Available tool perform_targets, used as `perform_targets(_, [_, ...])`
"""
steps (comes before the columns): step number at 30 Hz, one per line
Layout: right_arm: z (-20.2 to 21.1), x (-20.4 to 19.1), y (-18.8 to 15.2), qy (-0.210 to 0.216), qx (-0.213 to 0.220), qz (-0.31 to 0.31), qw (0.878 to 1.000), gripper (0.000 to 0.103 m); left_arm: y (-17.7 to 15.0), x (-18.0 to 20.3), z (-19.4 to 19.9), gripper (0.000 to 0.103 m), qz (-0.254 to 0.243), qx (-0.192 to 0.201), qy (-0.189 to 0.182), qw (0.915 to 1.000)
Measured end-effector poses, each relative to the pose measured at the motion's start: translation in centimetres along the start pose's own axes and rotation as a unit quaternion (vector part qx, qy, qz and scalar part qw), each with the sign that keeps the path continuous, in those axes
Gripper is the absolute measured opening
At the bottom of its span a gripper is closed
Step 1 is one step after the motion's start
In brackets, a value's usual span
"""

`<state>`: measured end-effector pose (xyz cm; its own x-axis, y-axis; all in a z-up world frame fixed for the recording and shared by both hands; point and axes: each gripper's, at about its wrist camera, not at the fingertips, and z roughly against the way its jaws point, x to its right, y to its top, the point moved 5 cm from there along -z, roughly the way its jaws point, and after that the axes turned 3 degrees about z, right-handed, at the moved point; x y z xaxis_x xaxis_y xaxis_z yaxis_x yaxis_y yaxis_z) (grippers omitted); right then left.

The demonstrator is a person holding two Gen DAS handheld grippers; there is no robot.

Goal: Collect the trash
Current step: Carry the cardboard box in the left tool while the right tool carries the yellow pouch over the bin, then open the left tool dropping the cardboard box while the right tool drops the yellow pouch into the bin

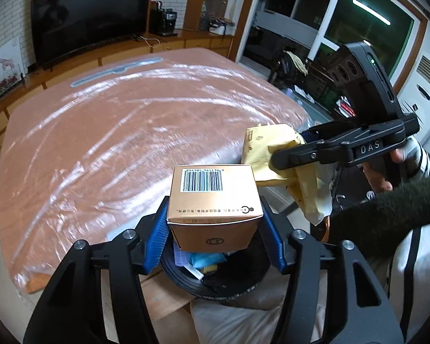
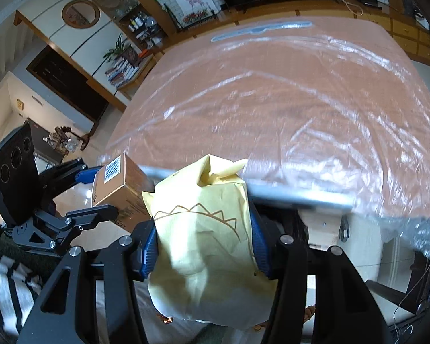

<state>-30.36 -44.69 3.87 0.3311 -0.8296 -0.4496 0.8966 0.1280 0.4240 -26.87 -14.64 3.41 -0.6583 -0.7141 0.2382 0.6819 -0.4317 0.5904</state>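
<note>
My left gripper (image 1: 215,229) is shut on a gold cardboard box (image 1: 213,200) with a barcode on top, held above a black trash bin (image 1: 215,283) that has wrappers in it. The box also shows in the right wrist view (image 2: 120,189), left of centre. My right gripper (image 2: 205,246) is shut on a crumpled yellow paper bag (image 2: 206,246) with a sun drawing. In the left wrist view the bag (image 1: 272,154) and the right gripper (image 1: 289,154) are just right of the box, near the table's edge.
A large table (image 1: 114,132) under clear plastic sheeting fills the middle of both views. A TV (image 1: 89,14) on a wooden cabinet stands beyond it. My striped sleeve and dark sweater (image 1: 387,215) are at the right. A white air conditioner (image 1: 427,86) stands far right.
</note>
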Motion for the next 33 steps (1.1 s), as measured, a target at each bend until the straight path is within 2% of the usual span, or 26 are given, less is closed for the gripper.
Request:
perform_targets(7, [-2.3, 0.7, -2.8, -0.008, -0.038, -0.012, 0.999, 0.053, -2.8, 0.2, -2.7, 0.059, 0.004, -0.042, 0.000, 0.9991])
perform_targets(13, [-5.5, 1.7, -4.4, -0.044, -0.062, 0.002, 0.997, 0.053, -5.1, -0.3, -6.2, 0.059, 0.000, -0.078, 0.019, 0.9967])
perform_targets(25, [-10.3, 4.1, -5.8, -0.059, -0.063, -0.029, 0.996, 0.053, -7.3, -2.5, -10.9, 0.059, 0.012, -0.112, 0.059, 0.9919])
perform_targets(33, [-11.8, 4.3, -6.0, -0.075, -0.069, -0.029, 0.994, 0.053, -8.2, -2.7, -13.0, 0.059, 0.008, -0.127, 0.080, 0.9886])
